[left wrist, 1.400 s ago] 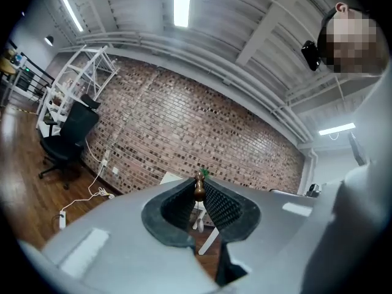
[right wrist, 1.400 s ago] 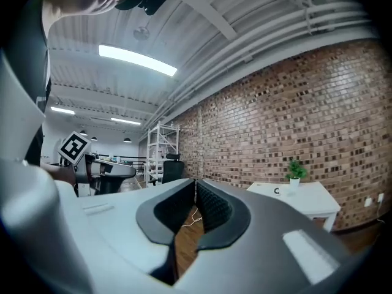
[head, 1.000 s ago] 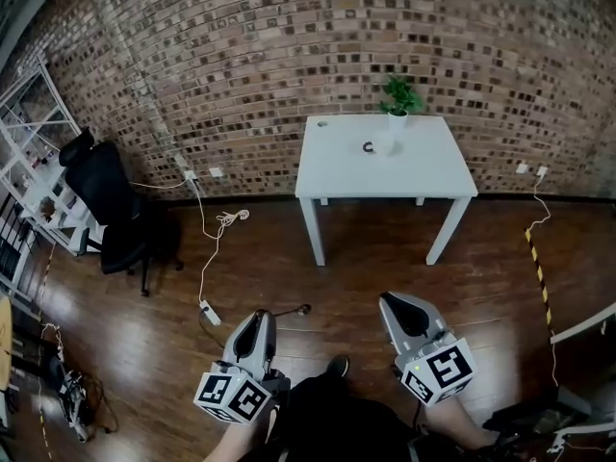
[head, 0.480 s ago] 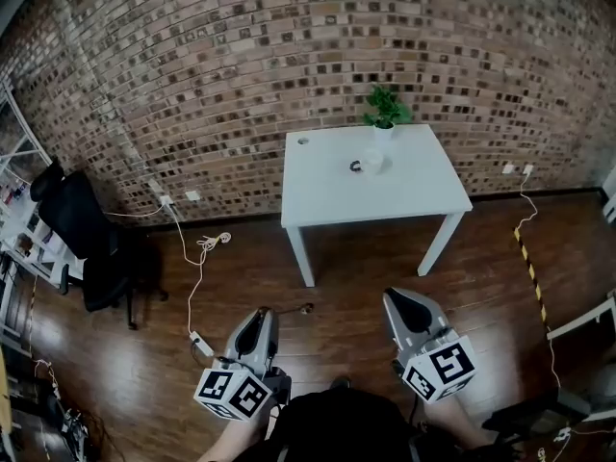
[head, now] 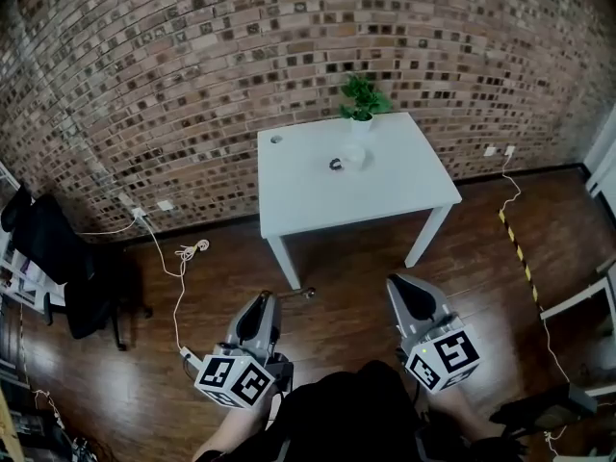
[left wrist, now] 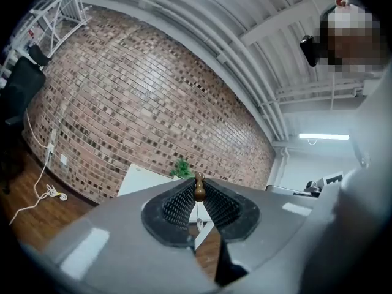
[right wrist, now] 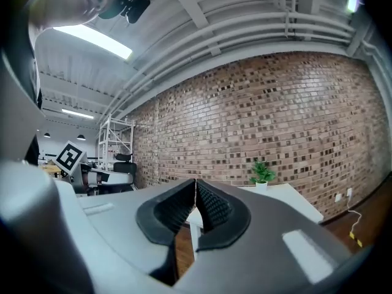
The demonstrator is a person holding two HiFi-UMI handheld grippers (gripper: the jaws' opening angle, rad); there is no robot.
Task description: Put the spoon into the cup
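One brown, bead-tipped spoon [left wrist: 199, 190], clamped in left gripper [left wrist: 198, 184] – right gripper [right wrist: 195, 185] fingers pressed together

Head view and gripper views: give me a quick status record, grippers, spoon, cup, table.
left gripper: shut on the spoon, its brown wooden end between the jaws
right gripper: jaws together, nothing between them
cup: white, on the white table, towards the wall
also on table: potted plant at the back edge; small dark thing beside the cup, too small to tell
position: both grippers over the wooden floor, short of the table
task: spoon not yet in cup
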